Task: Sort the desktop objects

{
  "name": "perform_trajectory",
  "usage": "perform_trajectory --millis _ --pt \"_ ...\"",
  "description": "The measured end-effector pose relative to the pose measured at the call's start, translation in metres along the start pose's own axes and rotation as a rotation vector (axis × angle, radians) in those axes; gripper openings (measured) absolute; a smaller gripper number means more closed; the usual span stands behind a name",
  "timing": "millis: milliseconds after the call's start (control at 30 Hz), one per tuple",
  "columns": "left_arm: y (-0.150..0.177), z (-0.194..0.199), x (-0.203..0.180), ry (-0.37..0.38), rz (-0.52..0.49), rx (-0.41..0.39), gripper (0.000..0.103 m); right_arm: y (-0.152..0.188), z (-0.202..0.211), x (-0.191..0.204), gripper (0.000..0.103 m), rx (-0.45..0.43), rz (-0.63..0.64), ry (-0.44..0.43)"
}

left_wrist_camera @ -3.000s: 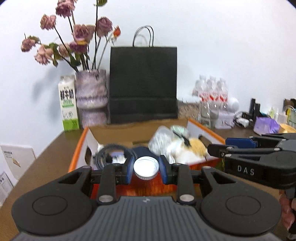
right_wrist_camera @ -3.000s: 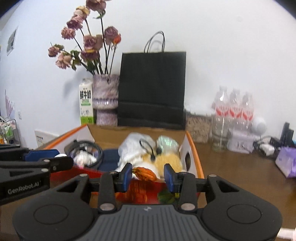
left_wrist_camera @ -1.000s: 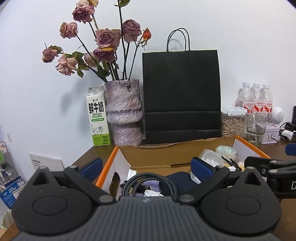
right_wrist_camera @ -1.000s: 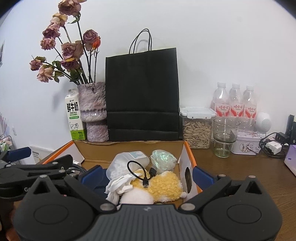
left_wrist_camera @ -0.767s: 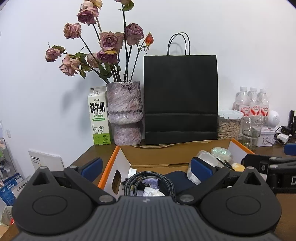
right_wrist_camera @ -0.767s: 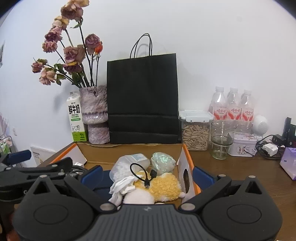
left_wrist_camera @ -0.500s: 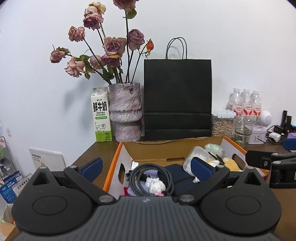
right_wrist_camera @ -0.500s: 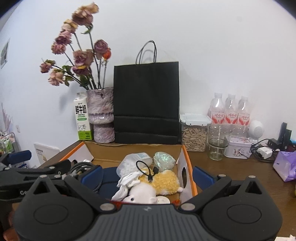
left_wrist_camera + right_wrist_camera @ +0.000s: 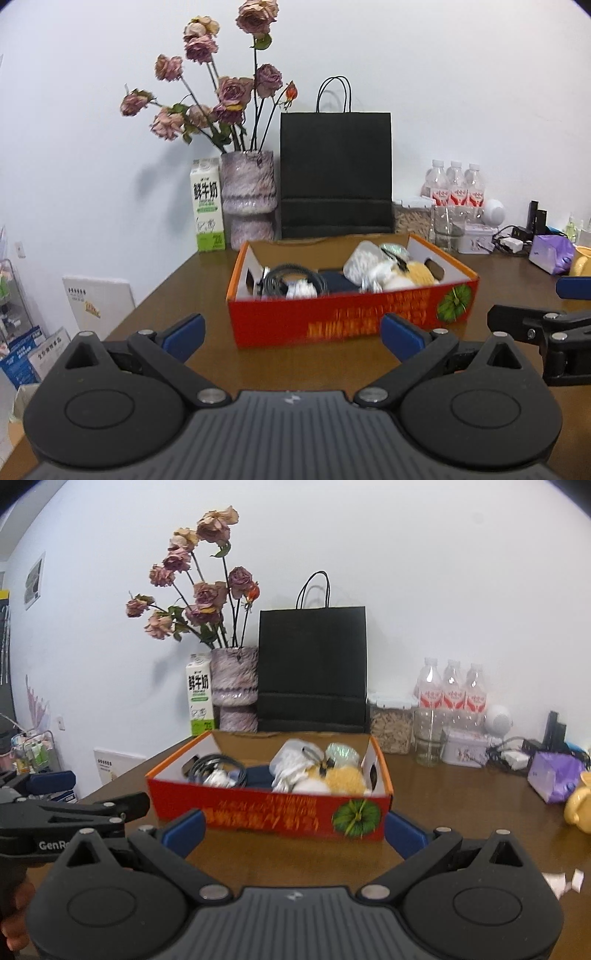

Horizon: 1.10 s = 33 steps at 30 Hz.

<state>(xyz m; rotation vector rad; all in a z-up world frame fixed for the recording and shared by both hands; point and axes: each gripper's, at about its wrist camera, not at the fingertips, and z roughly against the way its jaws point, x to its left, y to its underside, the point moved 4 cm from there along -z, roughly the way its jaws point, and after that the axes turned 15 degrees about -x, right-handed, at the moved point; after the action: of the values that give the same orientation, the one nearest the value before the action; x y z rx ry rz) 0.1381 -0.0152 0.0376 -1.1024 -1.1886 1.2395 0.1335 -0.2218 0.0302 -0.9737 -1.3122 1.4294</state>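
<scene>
Both grippers have drawn back from the box since the earlier frames, where each held a small item between its fingers above the contents; those items are no longer held. Left wrist view: the left gripper [image 9: 291,332] has its fingers spread wide and empty, low over the brown surface [image 9: 177,295], with the red box [image 9: 351,317] well ahead of it. Inside the box lie a coiled black cable [image 9: 291,277], a dark blue item [image 9: 336,282], white plastic packets [image 9: 364,264] and a yellow plush toy [image 9: 419,275]. The right gripper's black fingers show at the right edge of this view. Right wrist view: the right gripper [image 9: 293,830] is likewise wide and empty, close to the front wall of the box, which sits between its finger tips in the frame. Behind the box stand a black paper bag [image 9: 312,672], a vase of dried roses [image 9: 234,686] and a milk carton [image 9: 199,694]; bottles and jars occupy the right rear of the surface. Sorting appears close to done, as no loose task item shows on the near surface. Risks from here: a forward motion of the right gripper could strike and push the light cardboard box; the contents are piled high, so any jolt could tip the plush toy or the packets over the rim.
</scene>
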Motion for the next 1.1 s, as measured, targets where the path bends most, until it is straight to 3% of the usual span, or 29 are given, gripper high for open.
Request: perform_trajectory --millis 300,567,1100 --pt "0.038 0.042 0.003 -0.05 0.035 0.065 0.103 0.038 0.047 0.008 0.103 0.025 -0.029 0.021" --pt "0.053 0.056 -0.004 -0.051 0.019 0.072 0.103 0.066 0.054 0.018 0.103 0.088 -0.031 0.015" --pt "0.05 0.062 -0.007 -0.04 0.002 0.064 0.103 0.063 0.059 0.022 0.103 0.082 -0.02 0.013"
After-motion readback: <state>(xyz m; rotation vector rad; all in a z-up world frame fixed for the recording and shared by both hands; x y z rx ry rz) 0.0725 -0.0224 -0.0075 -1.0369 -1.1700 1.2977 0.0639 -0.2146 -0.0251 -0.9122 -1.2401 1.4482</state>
